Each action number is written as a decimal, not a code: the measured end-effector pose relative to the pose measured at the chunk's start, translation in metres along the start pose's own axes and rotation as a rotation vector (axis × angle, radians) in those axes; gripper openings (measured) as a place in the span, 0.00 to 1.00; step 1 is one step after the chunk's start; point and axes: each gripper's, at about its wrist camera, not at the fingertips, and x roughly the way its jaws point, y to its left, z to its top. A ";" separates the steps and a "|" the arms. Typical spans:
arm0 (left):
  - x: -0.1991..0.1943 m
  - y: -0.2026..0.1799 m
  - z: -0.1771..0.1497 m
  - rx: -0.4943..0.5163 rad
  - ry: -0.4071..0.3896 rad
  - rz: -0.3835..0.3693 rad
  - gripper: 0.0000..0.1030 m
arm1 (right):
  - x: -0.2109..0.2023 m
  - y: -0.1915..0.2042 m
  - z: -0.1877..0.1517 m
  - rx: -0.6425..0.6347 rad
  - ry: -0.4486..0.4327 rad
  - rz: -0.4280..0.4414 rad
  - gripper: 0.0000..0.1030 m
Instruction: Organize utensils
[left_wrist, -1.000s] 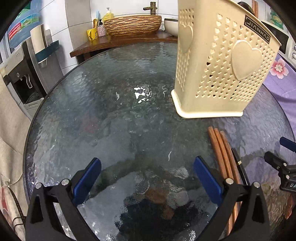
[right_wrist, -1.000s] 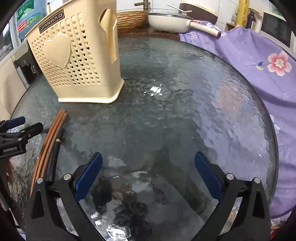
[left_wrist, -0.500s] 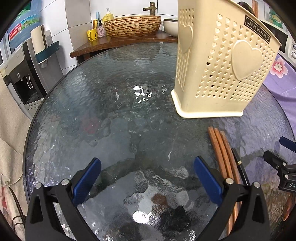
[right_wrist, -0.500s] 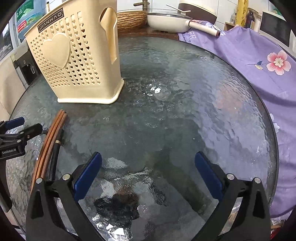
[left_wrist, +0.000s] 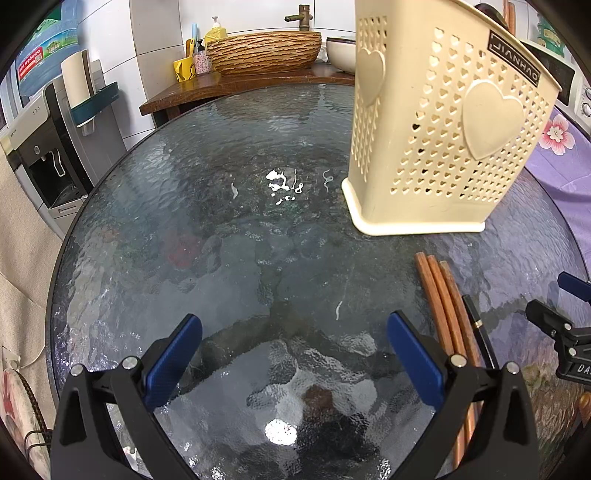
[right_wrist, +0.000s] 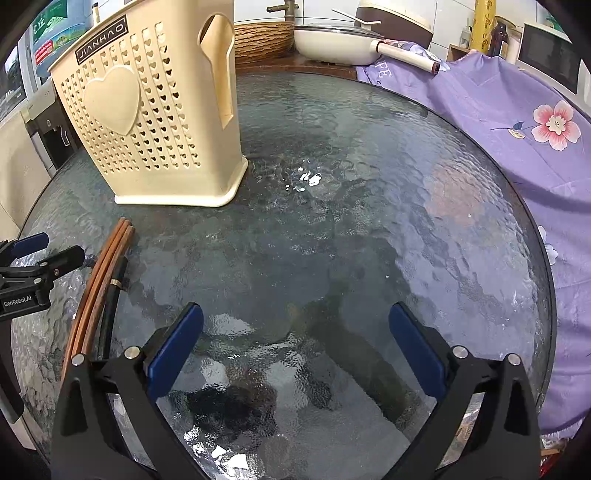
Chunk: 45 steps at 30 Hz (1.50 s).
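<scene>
A cream perforated utensil holder (left_wrist: 439, 140) with heart shapes stands upright on the round glass table (left_wrist: 229, 229); it also shows in the right wrist view (right_wrist: 147, 122). Brown wooden chopsticks (left_wrist: 439, 302) and a black chopstick (left_wrist: 478, 332) lie on the glass in front of it, also in the right wrist view (right_wrist: 99, 280). My left gripper (left_wrist: 291, 354) is open and empty, left of the chopsticks. My right gripper (right_wrist: 295, 347) is open and empty, right of them.
A purple flowered cloth (right_wrist: 517, 122) covers the table's right side. A wooden counter (left_wrist: 236, 81) with a woven basin, a bowl and bottles stands behind the table. A water dispenser (left_wrist: 48, 140) stands at the left. A white pan (right_wrist: 340, 44) sits behind.
None of the objects has moved. Both grippers stay open and nearly still; only reflections in the glass shift slightly.
</scene>
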 end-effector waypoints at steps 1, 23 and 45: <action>0.000 0.000 0.000 0.000 0.000 0.000 0.96 | 0.000 0.000 0.000 0.000 0.000 0.001 0.96; 0.000 0.000 0.000 0.000 0.000 0.000 0.96 | 0.001 0.002 0.000 0.002 -0.001 0.003 0.96; 0.000 0.000 0.000 0.000 0.000 0.000 0.96 | 0.001 0.003 -0.001 0.001 -0.002 0.005 0.96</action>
